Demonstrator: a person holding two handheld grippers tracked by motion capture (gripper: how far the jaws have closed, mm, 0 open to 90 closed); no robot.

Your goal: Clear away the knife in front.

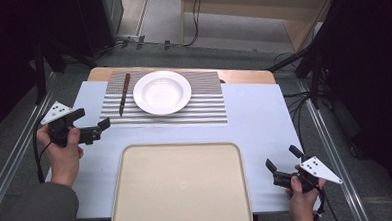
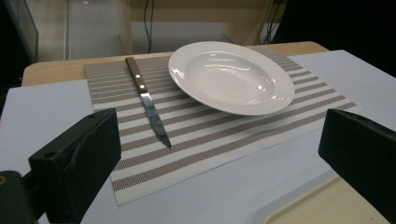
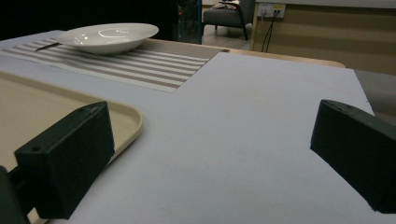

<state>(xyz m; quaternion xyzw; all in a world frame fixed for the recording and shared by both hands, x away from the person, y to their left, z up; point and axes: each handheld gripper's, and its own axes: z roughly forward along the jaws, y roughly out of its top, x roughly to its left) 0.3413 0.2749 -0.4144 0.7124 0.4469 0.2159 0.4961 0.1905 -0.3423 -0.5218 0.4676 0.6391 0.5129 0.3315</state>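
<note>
Right now the left hand-held gripper (image 1: 102, 128) hovers just off the near left corner of the striped placemat (image 1: 204, 110), its jaws spread wide and holding nothing. It looks aimed at the knife (image 1: 123, 94), which lies flat on the placemat just left of the white plate (image 1: 161, 92), handle away from the person and tip towards them. That approach seems sensible, since the blade end is the nearest part and nothing lies between it and the jaws. The right hand-held gripper (image 1: 281, 163) waits low at the near right of the surface (image 1: 254, 118), also wide open and empty, well apart from the plate. Between the two hands sits a beige tray (image 1: 180, 186), bare, probably there to receive the tableware. The plate's rim lies close beside the knife, so a careless grab could nudge it.
</note>
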